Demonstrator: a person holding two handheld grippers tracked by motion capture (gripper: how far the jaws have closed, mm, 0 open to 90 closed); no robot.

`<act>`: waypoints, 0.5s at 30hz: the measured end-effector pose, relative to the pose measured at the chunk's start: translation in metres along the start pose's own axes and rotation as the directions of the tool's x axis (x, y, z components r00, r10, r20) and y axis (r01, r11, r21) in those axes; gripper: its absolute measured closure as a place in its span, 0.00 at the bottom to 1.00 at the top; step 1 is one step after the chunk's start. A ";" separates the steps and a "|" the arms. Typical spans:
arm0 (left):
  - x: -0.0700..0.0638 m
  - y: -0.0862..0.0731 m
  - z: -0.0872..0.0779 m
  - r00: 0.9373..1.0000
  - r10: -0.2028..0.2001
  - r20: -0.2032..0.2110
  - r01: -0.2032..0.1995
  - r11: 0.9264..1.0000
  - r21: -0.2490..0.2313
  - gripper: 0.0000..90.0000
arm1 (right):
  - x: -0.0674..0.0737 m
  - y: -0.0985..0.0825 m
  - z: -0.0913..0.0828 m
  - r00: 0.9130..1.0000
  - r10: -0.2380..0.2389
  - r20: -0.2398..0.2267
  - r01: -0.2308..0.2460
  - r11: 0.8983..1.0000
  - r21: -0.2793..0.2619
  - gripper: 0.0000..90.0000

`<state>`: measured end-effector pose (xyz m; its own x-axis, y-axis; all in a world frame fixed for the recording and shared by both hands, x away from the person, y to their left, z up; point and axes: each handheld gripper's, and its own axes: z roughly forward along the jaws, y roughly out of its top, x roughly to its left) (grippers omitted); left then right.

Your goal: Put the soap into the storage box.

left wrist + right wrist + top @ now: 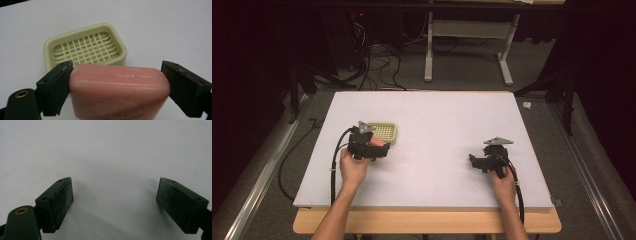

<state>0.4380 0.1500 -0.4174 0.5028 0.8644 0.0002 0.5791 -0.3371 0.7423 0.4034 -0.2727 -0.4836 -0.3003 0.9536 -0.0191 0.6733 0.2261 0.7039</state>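
Observation:
A pink bar of soap [117, 92] is clamped between the two black jaws of my left gripper [117, 77], both pads pressing on its ends. From above, the left gripper [379, 148] holds the soap [379, 144] just in front of a pale yellow-green soap dish [384, 132] with a grid insert. Beyond the soap in the left gripper view, the dish [85, 48] stands with nothing in it. My right gripper [473, 161] rests at the right of the white board, jaws wide apart [115, 195] with only bare board between them.
The white board [437, 125] lies on a wooden table. Behind it are a dark floor with cables [372, 60] and the legs of a white frame [467, 45]. A metal rail [262, 175] runs along the left.

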 end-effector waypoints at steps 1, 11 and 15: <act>0.001 0.001 0.000 1.000 0.000 -0.002 0.000 1.000 0.001 0.15 | 0.000 0.000 0.000 1.000 0.000 0.000 0.000 1.000 0.000 0.16; 0.009 0.017 0.013 1.000 -0.016 -0.024 0.016 1.000 0.015 0.16 | 0.000 0.000 0.000 1.000 0.000 0.000 0.000 1.000 0.000 0.16; 0.012 0.023 0.019 0.999 -0.027 -0.039 0.028 0.999 0.020 0.15 | 0.000 0.000 0.000 1.000 0.000 0.001 0.000 1.000 -0.002 0.16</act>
<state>0.4695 0.1459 -0.4132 0.4614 0.8872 0.0065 0.6059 -0.3205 0.7282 0.4034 -0.2726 -0.4837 -0.2997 0.9538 -0.0198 0.6721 0.2258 0.7051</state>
